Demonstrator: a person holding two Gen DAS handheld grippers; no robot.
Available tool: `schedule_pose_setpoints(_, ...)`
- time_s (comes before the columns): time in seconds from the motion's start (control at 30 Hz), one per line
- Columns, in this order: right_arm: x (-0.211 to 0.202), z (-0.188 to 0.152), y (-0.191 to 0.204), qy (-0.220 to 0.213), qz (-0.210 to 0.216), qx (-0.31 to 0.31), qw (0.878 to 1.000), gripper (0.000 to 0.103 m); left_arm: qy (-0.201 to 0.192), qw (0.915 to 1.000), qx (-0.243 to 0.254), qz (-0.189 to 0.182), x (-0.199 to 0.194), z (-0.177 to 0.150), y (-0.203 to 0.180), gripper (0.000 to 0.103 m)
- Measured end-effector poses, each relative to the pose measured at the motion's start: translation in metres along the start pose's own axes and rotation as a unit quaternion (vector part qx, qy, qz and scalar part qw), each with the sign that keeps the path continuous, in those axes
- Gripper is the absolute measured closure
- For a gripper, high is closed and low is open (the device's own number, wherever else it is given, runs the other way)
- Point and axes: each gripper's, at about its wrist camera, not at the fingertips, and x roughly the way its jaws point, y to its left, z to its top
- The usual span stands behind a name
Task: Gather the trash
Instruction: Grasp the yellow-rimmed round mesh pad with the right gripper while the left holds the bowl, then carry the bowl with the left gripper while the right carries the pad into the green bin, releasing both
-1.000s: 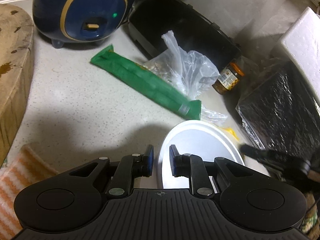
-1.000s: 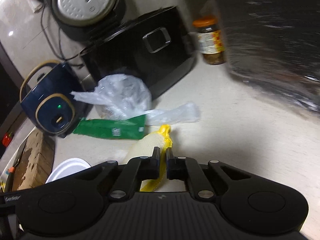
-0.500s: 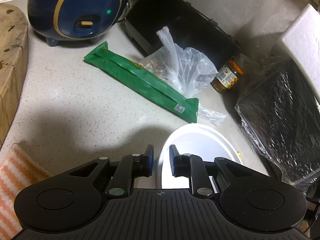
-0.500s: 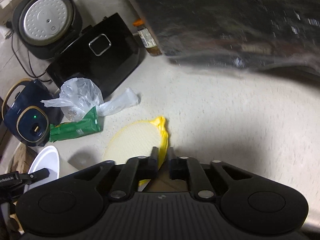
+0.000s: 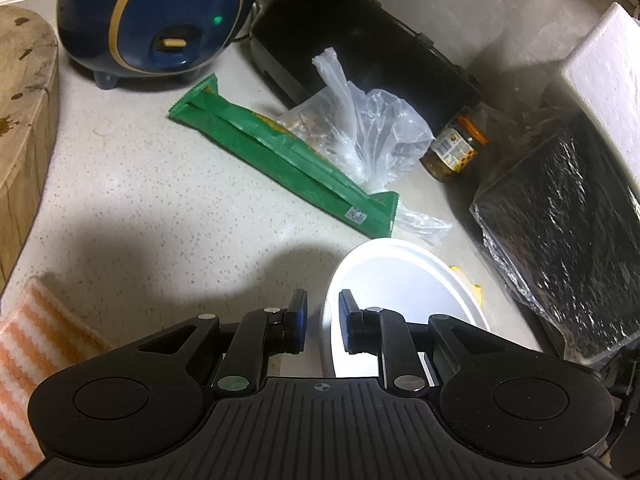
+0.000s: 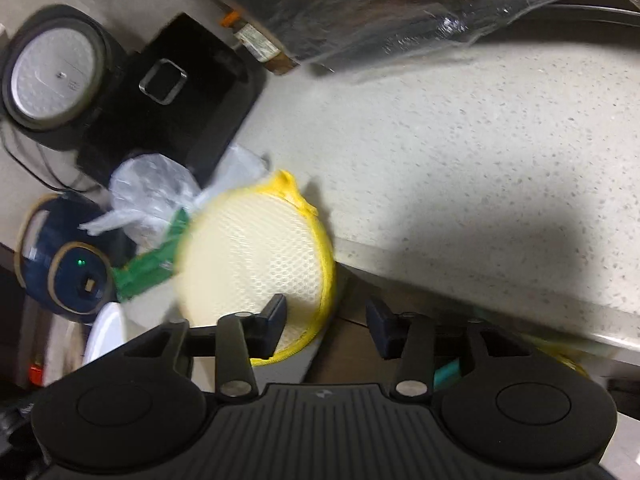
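Observation:
My left gripper (image 5: 323, 320) is shut on the rim of a white plate (image 5: 400, 292), held on edge low over the counter. Beyond it lie a long green wrapper (image 5: 280, 160) and a crumpled clear plastic bag (image 5: 368, 128) with scraps inside. In the right wrist view my right gripper (image 6: 328, 316) stands open at the counter's front edge. A round cream mesh pad with a yellow rim (image 6: 252, 252), blurred, hangs in front of the left finger; its yellow edge sits between the jaws, and the right finger is clear of it. The wrapper (image 6: 148, 268), bag (image 6: 152, 188) and plate (image 6: 106, 332) show behind it.
A blue rice cooker (image 5: 160, 20), a black appliance (image 5: 360, 52) and a jar (image 5: 456, 148) line the back. A film-wrapped black box (image 5: 560, 220) and white foam block (image 5: 600, 60) crowd the right. A wooden block (image 5: 24, 100) and striped cloth (image 5: 36, 340) sit left. The counter edge (image 6: 480, 288) runs below my right gripper.
The right jaws have opened off the yellow-rimmed mesh pad, and that gripper has rolled and sunk toward the counter's edge. The left gripper keeps its hold on the plate, unmoved.

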Motion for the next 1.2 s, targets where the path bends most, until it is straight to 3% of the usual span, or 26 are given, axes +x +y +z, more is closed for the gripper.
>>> schedule_pose_setpoints(0.13,-0.009,0.001,0.014,-0.007,0.014,-0.037,0.999,0.091,-0.004,1.0000,0.003,-0.004,-0.003,0.001,-0.002,0.084)
schedule_pose_setpoints(0.5,-0.048,0.006,0.049,-0.049,0.060,-0.104,0.992,0.094,-0.006,0.9997,0.023,0.008,-0.009,-0.003,-0.007,0.084)
schedule_pose_setpoints(0.6,-0.049,0.006,0.060,-0.031,0.091,-0.123,0.988,0.093,-0.003,0.9996,0.027,0.013,-0.009,-0.004,-0.006,0.083)
schedule_pose_setpoints(0.73,-0.033,0.006,0.071,-0.028,0.081,-0.133,0.987,0.090,-0.002,0.9994,0.031,0.018,-0.011,-0.004,-0.004,0.083)
schedule_pose_setpoints(1.0,-0.025,0.009,0.074,-0.001,0.109,-0.127,0.986,0.086,0.003,0.9995,0.026,0.021,-0.012,-0.006,0.000,0.083)
schedule_pose_setpoints(1.1,-0.016,0.007,0.069,0.007,0.092,-0.115,0.989,0.077,0.002,0.9995,0.025,0.021,-0.013,-0.006,0.001,0.083)
schedule_pose_setpoints(1.2,-0.008,0.003,0.057,0.021,0.081,-0.092,0.992,0.075,0.000,0.9995,0.021,0.023,-0.015,-0.007,0.003,0.083)
